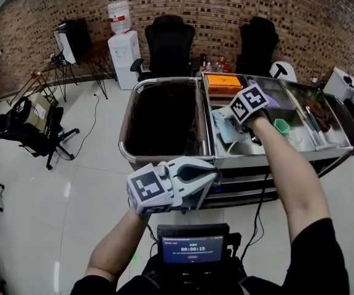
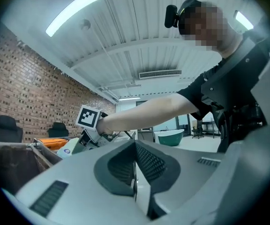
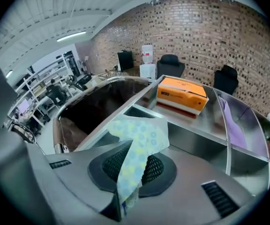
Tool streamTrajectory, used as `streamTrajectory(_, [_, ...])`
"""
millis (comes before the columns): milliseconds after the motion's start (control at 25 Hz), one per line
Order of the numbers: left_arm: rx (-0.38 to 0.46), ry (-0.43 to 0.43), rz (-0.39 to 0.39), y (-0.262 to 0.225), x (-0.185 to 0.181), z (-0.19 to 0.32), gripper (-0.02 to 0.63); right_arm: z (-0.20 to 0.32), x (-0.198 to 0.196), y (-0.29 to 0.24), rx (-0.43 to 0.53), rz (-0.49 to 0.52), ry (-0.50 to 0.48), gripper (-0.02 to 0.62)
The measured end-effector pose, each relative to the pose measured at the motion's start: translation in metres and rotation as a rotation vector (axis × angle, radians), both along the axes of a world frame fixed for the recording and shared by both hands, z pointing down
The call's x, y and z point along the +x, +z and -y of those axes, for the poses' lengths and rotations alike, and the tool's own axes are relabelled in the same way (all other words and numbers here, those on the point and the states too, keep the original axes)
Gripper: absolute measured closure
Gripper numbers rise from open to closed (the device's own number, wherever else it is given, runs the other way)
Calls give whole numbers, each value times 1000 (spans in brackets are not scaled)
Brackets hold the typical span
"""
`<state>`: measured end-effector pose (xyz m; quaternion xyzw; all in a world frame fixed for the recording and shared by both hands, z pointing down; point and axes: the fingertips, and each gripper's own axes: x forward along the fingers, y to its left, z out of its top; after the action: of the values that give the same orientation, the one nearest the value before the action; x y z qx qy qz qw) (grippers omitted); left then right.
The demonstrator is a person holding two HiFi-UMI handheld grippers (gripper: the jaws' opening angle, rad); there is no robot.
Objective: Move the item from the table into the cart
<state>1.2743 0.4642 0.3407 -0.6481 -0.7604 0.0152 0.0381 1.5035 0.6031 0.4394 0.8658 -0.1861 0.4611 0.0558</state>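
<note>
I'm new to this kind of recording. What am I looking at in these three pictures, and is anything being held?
There is no robot here: a person holds a two-jaw gripper tool in each hand. The head view comes from a camera on the person's head, looking down at both arms. The other two views come from cameras riding on each tool, looking along its jaws. In front stands a metal cart with a dark bin and a tray holding an orange box and something purple. The right gripper is shut on a thin blue-and-yellow patterned packet over the tray. The left gripper is shut and empty.
</note>
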Motion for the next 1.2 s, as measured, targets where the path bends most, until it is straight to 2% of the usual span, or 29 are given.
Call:
streamTrajectory(120, [1,-9,7,0,0,9,603,4,-5,6,-52,40,-5,590])
streamTrajectory(200, [4,-8,12,1,-4,7,603,7,-11,11,-37,57,-19,581])
streamTrajectory(320, [2,-14,5,2,-8,-2,603,0,-14,19,-35,60,-35,502])
streamTrajectory(440, [-13,-17,3,0,-11,-3,603,-7,-11,15,-43,20,-19,479])
streamTrajectory(800, [-30,18,37,-11,-16,-9,603,-11,-24,-45,121,-109,38,479])
streamTrajectory(880, [-30,21,34,-14,-26,-11,603,-11,-31,-42,121,-96,50,462])
streamTrajectory(920, [-29,23,28,-15,-32,-12,603,-12,-35,-37,113,-90,56,400])
streamTrajectory(960, [-27,24,23,-15,-38,-14,603,-14,-38,-32,108,-87,61,377])
streamTrajectory(1080, [-27,11,27,-13,-42,-16,603,-16,-40,-27,97,-112,65,377])
streamTrajectory(1200, [-36,-7,36,-11,-34,-12,603,-18,-38,-49,92,-212,62,377])
